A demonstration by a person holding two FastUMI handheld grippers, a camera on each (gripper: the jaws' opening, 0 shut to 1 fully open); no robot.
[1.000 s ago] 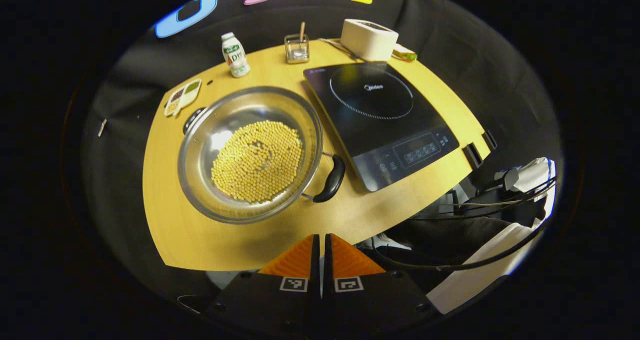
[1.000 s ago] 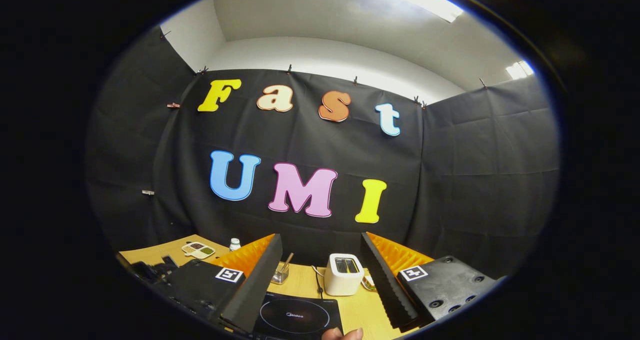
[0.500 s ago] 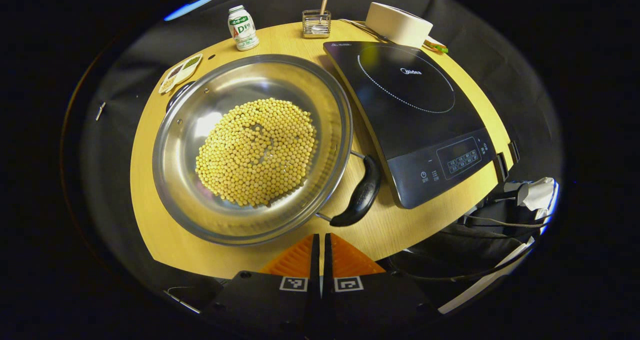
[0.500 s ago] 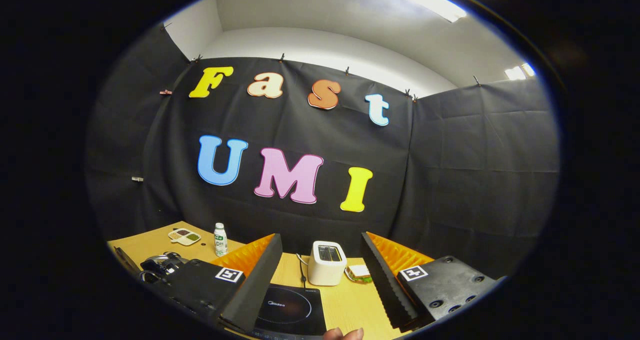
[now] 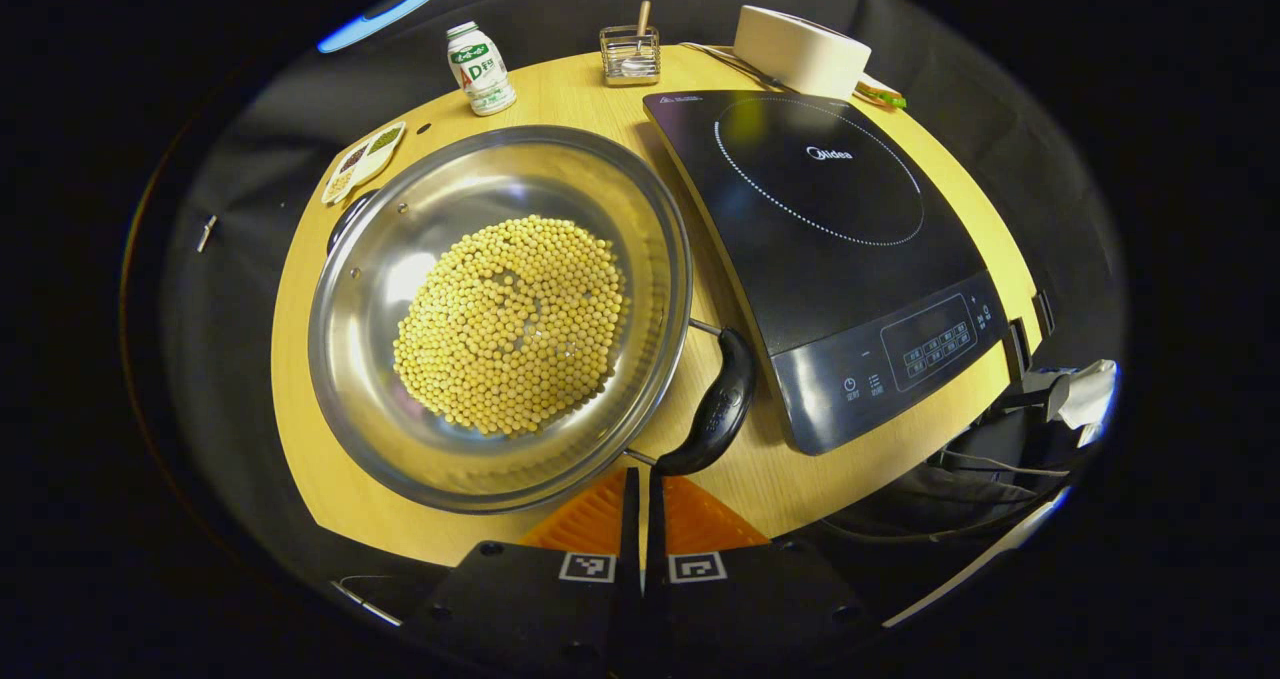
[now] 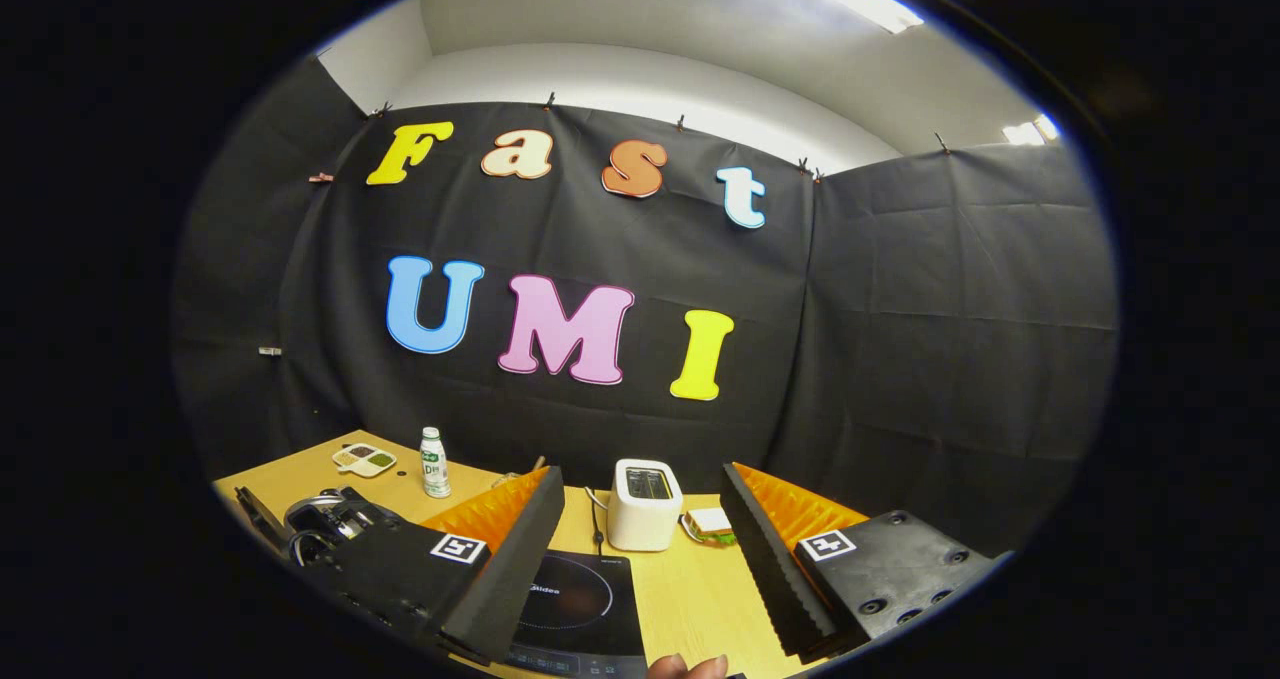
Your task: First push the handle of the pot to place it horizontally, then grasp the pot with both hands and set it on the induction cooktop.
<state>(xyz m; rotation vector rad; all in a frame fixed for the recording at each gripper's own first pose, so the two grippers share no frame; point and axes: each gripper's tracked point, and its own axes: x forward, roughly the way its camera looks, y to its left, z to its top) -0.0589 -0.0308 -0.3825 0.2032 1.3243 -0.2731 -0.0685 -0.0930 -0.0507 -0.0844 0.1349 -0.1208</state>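
In the left gripper view, the left gripper (image 5: 641,479) is seen with jaws together; the pot (image 5: 500,314), filled with yellow beans (image 5: 512,324), lies at eleven o'clock on the bench (image 5: 570,99), its near handle (image 5: 716,405) at one o'clock, running slantwise beside the induction cooktop (image 5: 830,249). In the right gripper view, the right gripper (image 6: 640,559) is held higher, jaws apart.

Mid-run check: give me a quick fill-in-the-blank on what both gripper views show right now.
1. The pot holds a heap of yellow ____.
2. The pot rests on the table, not yet on the induction ____.
3. The left gripper is ____, its fingers together by the pot's black handle.
4. The right gripper is ____, with the white toaster seen between its fingers.

Missing words: beans; cooktop; shut; open
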